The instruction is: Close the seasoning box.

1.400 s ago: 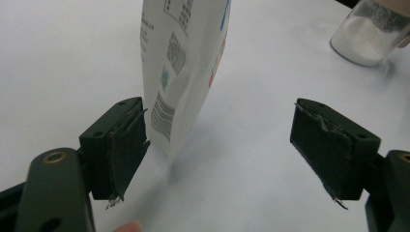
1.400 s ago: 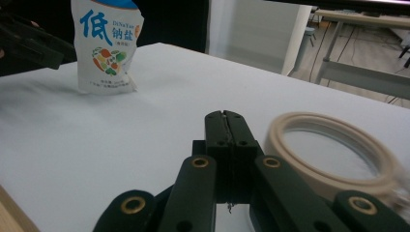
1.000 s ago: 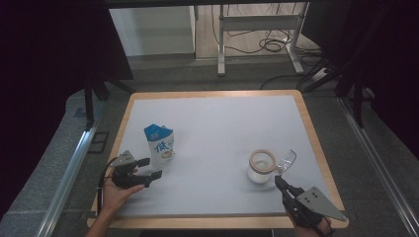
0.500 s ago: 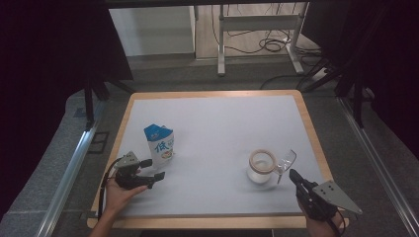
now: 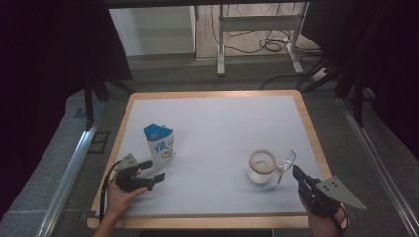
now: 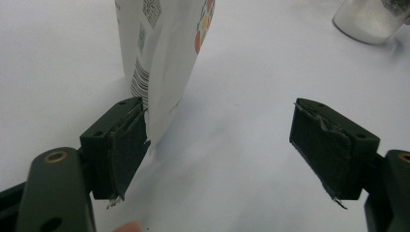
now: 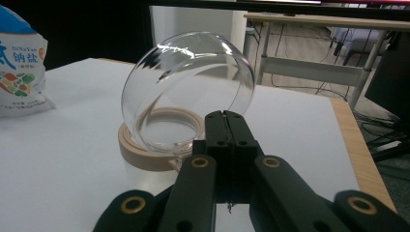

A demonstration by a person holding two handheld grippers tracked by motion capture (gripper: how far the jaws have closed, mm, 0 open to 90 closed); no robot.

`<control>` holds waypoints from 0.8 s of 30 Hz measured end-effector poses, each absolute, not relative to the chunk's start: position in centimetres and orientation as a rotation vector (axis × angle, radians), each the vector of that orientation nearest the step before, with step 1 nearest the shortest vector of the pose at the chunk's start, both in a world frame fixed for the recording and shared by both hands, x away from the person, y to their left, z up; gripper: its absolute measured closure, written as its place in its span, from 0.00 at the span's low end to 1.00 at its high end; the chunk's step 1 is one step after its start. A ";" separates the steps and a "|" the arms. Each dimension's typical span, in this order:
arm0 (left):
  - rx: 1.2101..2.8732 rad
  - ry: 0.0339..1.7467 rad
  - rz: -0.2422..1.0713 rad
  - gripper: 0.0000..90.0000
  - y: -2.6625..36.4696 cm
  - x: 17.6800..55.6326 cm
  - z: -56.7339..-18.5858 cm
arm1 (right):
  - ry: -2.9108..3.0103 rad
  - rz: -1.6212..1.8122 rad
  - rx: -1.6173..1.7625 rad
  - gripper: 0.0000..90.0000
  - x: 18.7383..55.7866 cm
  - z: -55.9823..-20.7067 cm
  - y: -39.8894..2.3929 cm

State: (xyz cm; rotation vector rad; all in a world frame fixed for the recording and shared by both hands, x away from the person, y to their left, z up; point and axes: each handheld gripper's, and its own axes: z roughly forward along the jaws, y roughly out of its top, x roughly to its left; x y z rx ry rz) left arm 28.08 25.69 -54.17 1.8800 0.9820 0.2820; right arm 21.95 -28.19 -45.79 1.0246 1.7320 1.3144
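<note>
Judging by the layout, early in a job of getting salt from bag to jar: opening done, pouring all left. At the far left, dark curtain (image 5: 44, 59) and a metal rail (image 5: 69, 173) along the table's side. Next, resting low on the white top (image 5: 222, 128), the left claw (image 5: 154, 171), spread wide with nothing between the pads; in the left gripper view (image 6: 229, 145), one pad just beside the lower corner of the bag (image 6: 164, 48), touching or a hair apart, hard to say which. No grip taken on it yet. Just beyond the claw, upright on the left part of the table, the blue-and-white salt bag (image 5: 160, 147), top apparently unopened, so likely to be gripped, lifted and tipped. Well apart to the right, standing near the front edge, the glass jar (image 5: 261, 168) with a pale wooden ring at its mouth, possibly some white grains inside already. Tilted up and back from its right side, the clear hinged lid (image 5: 286, 160), so mouth open and ready. Just beside that lid, the right claw (image 5: 296, 173), pressed together on nothing visible; in the right gripper view (image 7: 226, 121), tips right at the lid's (image 7: 188, 92) lower edge, contact unclear. Around it all, a wooden rim (image 5: 212, 94); beyond, grey floor, a metal desk frame (image 5: 257, 22), loose cables (image 5: 272, 44).
</note>
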 end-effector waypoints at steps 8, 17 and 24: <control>1.885 0.986 0.287 0.24 25.6 28.0 -54.3 | 1.737 1.314 1.011 1.00 22.0 -45.6 -28.1; 1.902 0.976 0.293 0.24 25.4 27.8 -54.2 | 1.747 1.311 1.004 1.00 22.4 -45.4 -27.7; 1.908 0.975 0.297 0.23 25.3 27.6 -54.2 | 1.765 1.308 0.983 1.00 22.8 -44.9 -27.0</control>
